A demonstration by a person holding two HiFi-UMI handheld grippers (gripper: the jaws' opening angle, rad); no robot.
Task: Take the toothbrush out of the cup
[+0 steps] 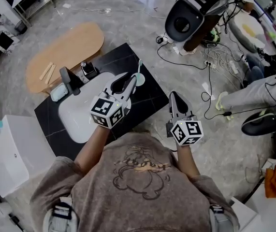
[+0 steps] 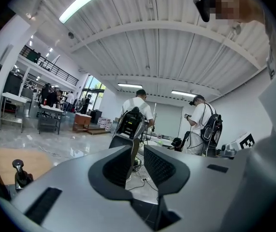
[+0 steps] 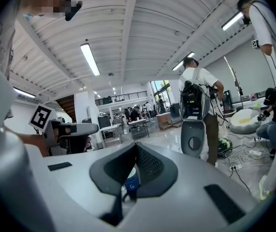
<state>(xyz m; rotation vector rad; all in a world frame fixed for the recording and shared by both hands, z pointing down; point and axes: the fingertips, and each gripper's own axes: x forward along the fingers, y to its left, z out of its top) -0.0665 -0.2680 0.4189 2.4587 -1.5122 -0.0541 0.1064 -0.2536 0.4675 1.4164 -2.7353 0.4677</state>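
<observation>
In the head view a pale teal toothbrush [image 1: 138, 71] lies on the black counter [image 1: 147, 98], just past the tips of my left gripper [image 1: 132, 82]. In the left gripper view that gripper [image 2: 138, 161] stands open by a narrow gap with nothing between its pads, and the toothbrush does not show there. My right gripper [image 1: 175, 98] hovers at the counter's right edge. In the right gripper view its jaws [image 3: 135, 151] meet at the tips around a blue cup [image 3: 131, 181] with a white swirl mark. The cup is hidden under the gripper in the head view.
A white sink basin [image 1: 77, 114] with a black faucet [image 1: 69, 80] is set in the counter, a soap dish [image 1: 58, 92] beside it. A wooden table [image 1: 65, 47] stands behind. Cables [image 1: 210, 66], a black machine [image 1: 191, 13] and a seated person's legs [image 1: 258, 93] are to the right.
</observation>
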